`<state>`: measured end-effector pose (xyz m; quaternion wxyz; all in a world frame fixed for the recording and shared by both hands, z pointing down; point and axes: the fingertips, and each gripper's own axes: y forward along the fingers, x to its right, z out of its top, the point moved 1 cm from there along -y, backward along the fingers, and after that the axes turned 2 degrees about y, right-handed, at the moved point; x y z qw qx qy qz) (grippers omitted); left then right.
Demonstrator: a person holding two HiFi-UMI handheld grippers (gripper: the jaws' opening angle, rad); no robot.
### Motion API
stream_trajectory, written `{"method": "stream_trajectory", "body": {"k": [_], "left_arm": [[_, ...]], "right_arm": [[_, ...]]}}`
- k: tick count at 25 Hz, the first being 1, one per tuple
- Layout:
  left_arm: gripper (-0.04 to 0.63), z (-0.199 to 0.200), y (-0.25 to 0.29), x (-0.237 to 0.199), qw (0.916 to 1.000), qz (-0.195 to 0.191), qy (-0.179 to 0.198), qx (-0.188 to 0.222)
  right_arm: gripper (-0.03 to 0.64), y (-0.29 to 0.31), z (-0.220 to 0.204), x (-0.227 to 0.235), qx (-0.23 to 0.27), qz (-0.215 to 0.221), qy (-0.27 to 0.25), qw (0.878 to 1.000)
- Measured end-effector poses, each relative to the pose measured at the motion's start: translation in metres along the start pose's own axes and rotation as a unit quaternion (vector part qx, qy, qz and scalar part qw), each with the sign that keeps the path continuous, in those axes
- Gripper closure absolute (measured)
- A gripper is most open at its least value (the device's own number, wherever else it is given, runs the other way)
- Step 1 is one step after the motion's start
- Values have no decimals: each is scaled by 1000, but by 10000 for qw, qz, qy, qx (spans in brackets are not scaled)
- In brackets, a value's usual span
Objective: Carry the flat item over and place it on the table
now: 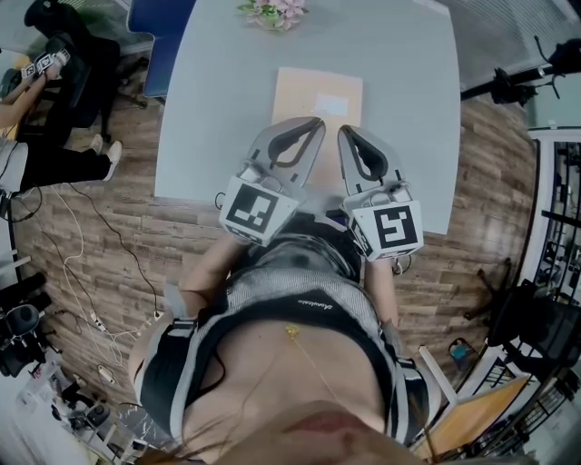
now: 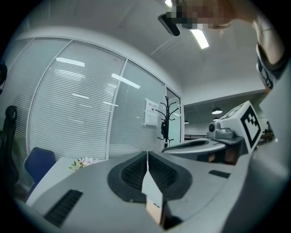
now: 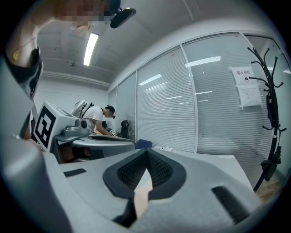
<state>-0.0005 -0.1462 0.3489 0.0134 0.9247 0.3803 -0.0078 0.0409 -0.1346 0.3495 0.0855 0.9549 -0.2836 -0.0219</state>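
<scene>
A flat tan envelope-like item [image 1: 318, 93] with a white label lies level over the grey table [image 1: 209, 109], its far edge toward the flowers. My left gripper [image 1: 315, 122] and right gripper [image 1: 346, 130] reach side by side to its near edge, both shut on it. In the left gripper view the item [image 2: 153, 196] shows edge-on, pinched between the black pads of the left gripper [image 2: 147, 155]. The right gripper view shows the same: the item's thin tan edge [image 3: 141, 195] clamped in the right gripper [image 3: 146, 157]. Whether the item rests on the tabletop or hangs just above it, I cannot tell.
A small bunch of flowers [image 1: 272, 12] stands at the table's far edge, and a blue chair [image 1: 156, 36] sits behind its far left corner. A person [image 1: 41, 109] sits at left. Cables [image 1: 82, 272] trail over the wood floor. A coat rack [image 3: 269, 113] stands by the glass wall.
</scene>
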Motion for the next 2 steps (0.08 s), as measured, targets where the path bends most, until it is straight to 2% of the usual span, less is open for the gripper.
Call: {"method": "stream_trajectory", "body": {"k": [2], "left_arm": [[581,-1,2,-1,10000,7,-8,-2]], "right_arm": [[615,2,-1,2,-10,6,7,10000]]}}
